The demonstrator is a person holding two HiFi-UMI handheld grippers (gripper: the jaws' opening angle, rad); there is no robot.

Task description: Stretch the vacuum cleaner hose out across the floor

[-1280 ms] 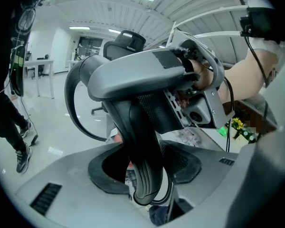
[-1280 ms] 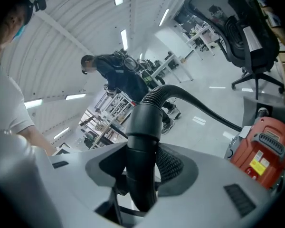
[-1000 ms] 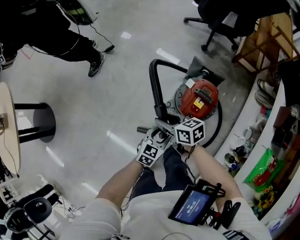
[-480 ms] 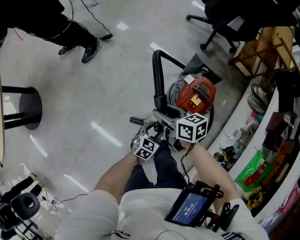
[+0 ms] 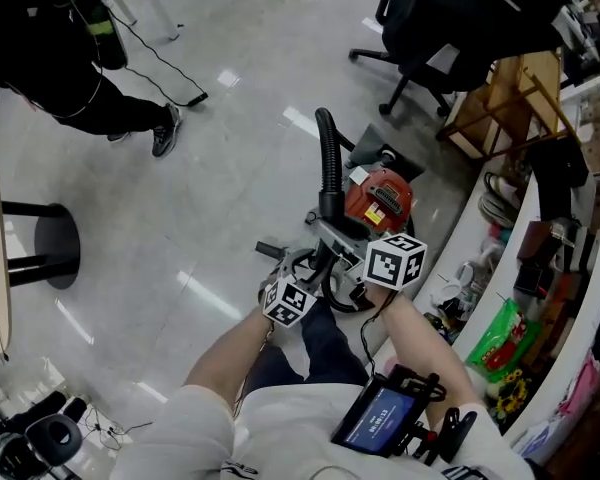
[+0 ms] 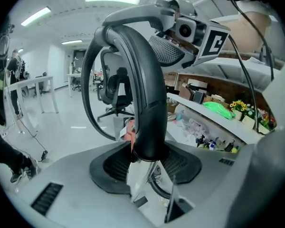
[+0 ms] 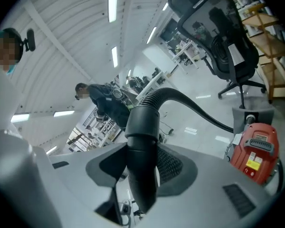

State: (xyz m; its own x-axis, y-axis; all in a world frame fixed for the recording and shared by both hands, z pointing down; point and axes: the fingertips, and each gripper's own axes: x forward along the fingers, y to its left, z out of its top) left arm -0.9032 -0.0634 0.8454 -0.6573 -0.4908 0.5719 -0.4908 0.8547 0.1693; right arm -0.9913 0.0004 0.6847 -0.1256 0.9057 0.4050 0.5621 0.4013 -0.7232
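Two-gripper hold. Glossy grey floor (image 5: 210, 198) is seen below, with the red vacuum cleaner (image 5: 380, 200) stood on it. The black hose (image 5: 328, 158) is arched up beside the cleaner, its rigid end raised off the floor. That end is clamped by the jaws of both the left gripper (image 6: 145, 163) and the right gripper (image 7: 140, 170).

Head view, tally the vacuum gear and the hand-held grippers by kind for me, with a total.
vacuum cleaner, red: 1
hose, black: 1
grippers, the left gripper and the right gripper, both clamped on the hose: 2
Total: 4
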